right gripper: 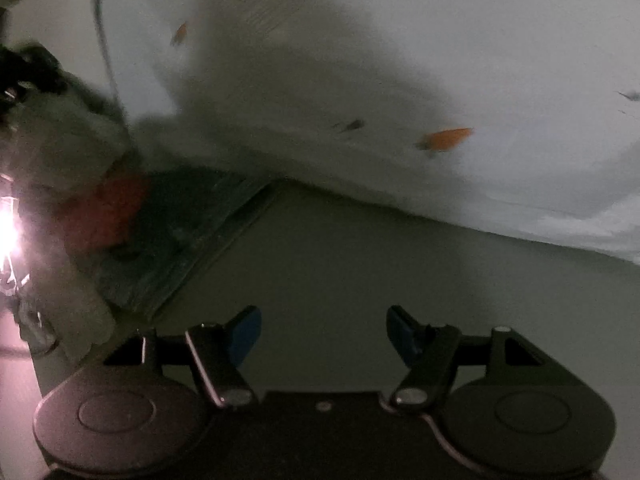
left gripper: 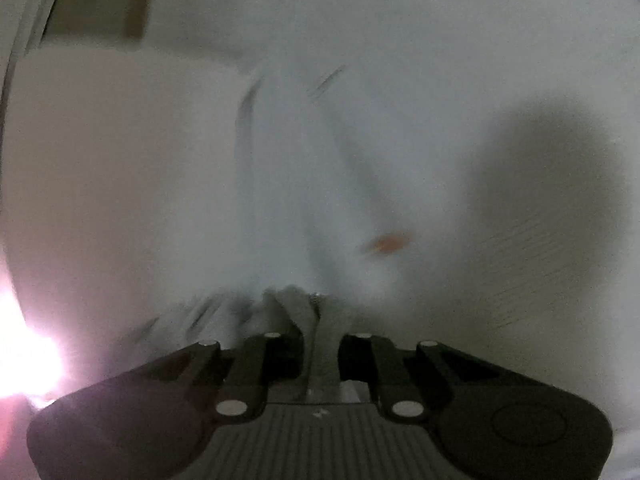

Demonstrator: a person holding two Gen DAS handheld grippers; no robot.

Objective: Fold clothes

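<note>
A white garment [left gripper: 360, 140] with small orange and dark prints fills the left wrist view, blurred by motion. My left gripper [left gripper: 318, 320] is shut on a bunched fold of the white garment, which streams away from the fingers. In the right wrist view the same garment [right gripper: 460, 80] spreads across the top, its edge lying on a grey surface [right gripper: 340, 272]. My right gripper [right gripper: 324, 332] is open and empty, its blue-padded fingers [right gripper: 244, 334] apart above the grey surface, short of the garment's edge.
At the left of the right wrist view lie a dark blue-green mat or cloth [right gripper: 192, 232], a red item [right gripper: 108, 212] and a pale fluffy object [right gripper: 64, 152]. A bright light glare [right gripper: 8, 232] sits at the far left edge.
</note>
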